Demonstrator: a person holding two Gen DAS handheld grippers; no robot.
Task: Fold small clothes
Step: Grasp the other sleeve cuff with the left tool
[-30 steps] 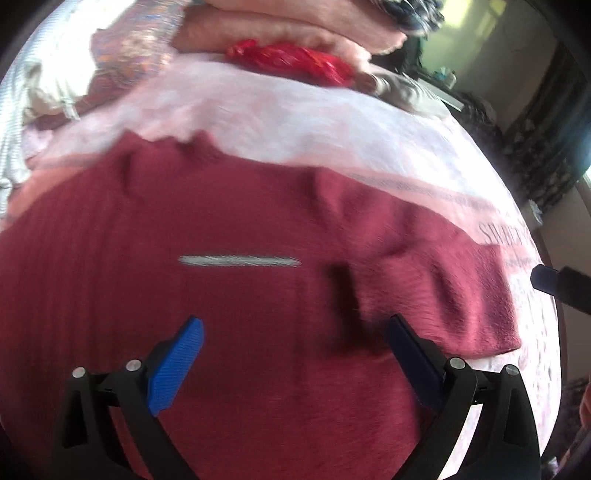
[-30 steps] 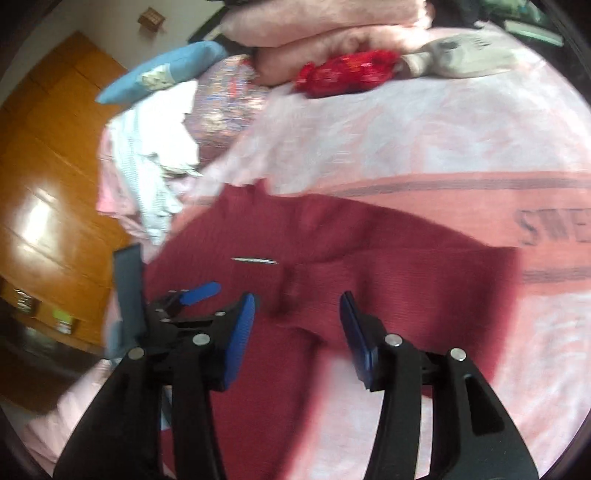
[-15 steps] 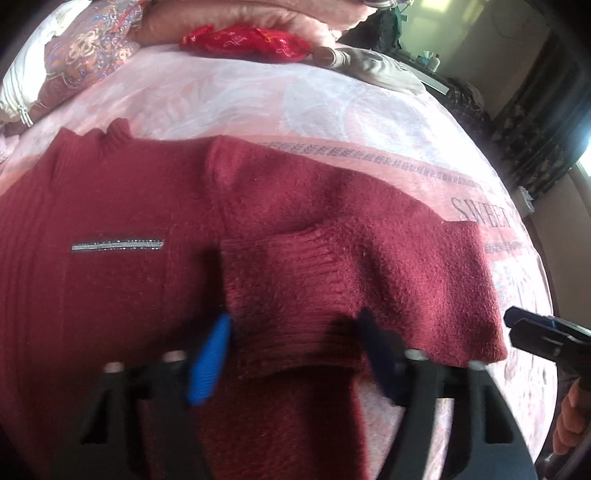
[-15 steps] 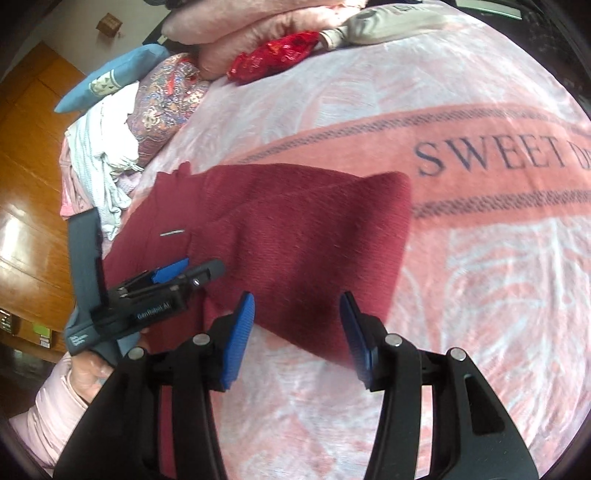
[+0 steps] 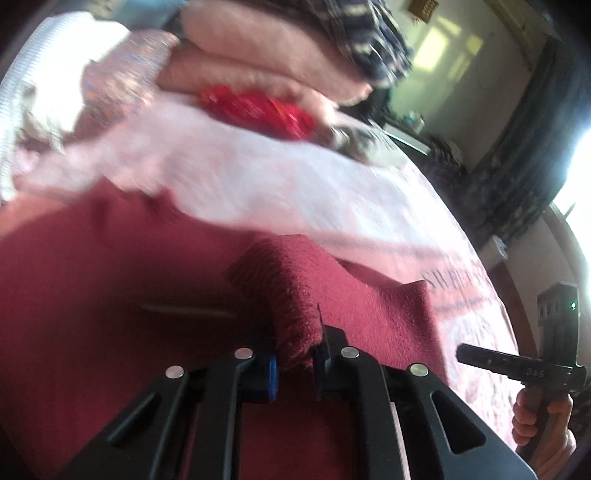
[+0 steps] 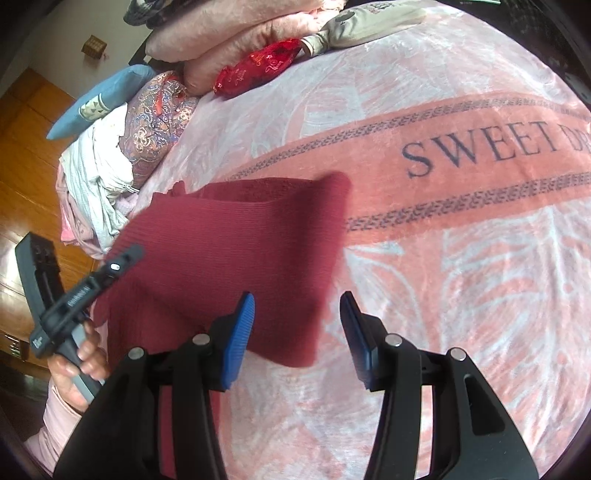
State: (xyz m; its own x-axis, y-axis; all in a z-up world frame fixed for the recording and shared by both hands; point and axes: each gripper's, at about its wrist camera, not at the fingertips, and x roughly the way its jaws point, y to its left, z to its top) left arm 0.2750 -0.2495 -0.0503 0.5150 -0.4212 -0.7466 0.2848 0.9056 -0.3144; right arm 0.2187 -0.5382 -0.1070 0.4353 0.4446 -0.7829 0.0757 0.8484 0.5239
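A dark red knit sweater (image 5: 92, 280) lies on a pink blanket; it also shows in the right wrist view (image 6: 236, 243). My left gripper (image 5: 293, 360) is shut on the sweater's ribbed sleeve cuff (image 5: 291, 295) and holds it raised over the body of the sweater. My right gripper (image 6: 297, 332) is open and empty, hovering above the sweater's near right corner. The left gripper's body also shows at the left of the right wrist view (image 6: 77, 295).
The pink blanket (image 6: 461, 258) with "SWEET" lettering covers the bed. Folded pink bedding (image 6: 236, 33), a red pouch (image 6: 255, 68), patterned and blue pillows (image 6: 155, 110) and white clothes (image 6: 96, 177) are piled at the far side. Wooden floor (image 6: 22, 147) lies to the left.
My left gripper has closed on the sleeve cuff and lifted it over the sweater. My right gripper has stayed open and shifted slightly over the sweater's corner.
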